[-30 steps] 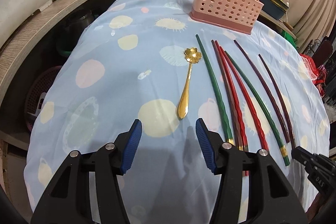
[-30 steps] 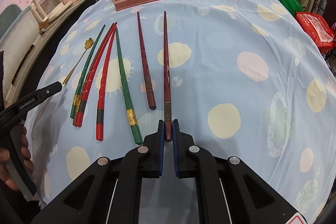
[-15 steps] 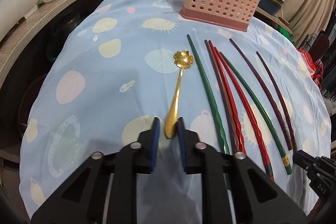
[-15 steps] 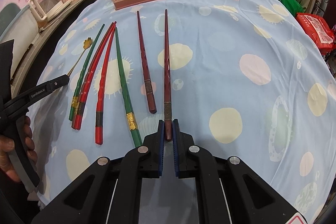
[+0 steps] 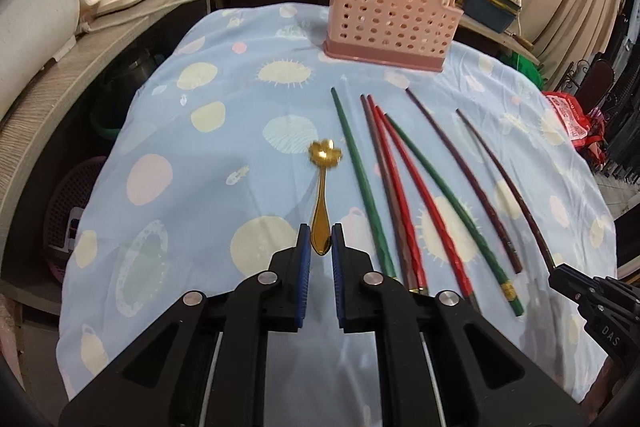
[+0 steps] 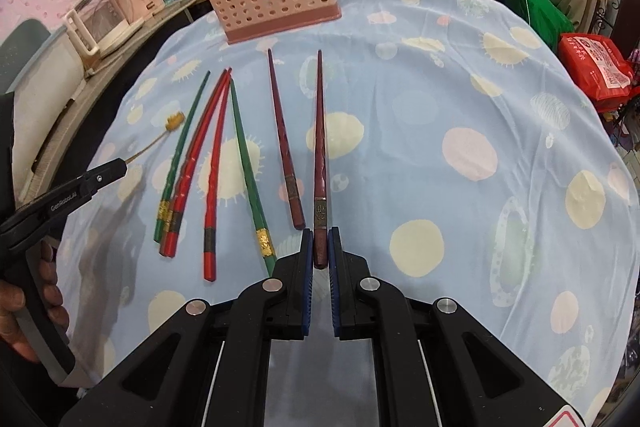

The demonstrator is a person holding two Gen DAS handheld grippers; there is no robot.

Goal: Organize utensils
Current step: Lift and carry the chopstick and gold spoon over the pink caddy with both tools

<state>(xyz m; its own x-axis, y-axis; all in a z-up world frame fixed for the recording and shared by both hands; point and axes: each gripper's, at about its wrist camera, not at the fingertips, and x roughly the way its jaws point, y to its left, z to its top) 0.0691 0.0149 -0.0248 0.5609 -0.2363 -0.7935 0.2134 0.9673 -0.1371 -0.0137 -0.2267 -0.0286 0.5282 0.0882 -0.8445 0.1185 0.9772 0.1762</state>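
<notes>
Since a second ago the left gripper (image 5: 319, 247) has shut from wide open onto the spoon (image 5: 322, 187), pinching the handle's near end; the flower bowl points far, toward the basket (image 5: 390, 19), and looks lifted off the cloth (image 5: 160, 131). The spoon is probably light, stiff and slick, so a grip this close to the tip may let it swivel. The right gripper (image 6: 320, 251) is clamped on the near end of the rightmost chopstick (image 6: 320, 147). The other chopsticks lie between the two.
</notes>
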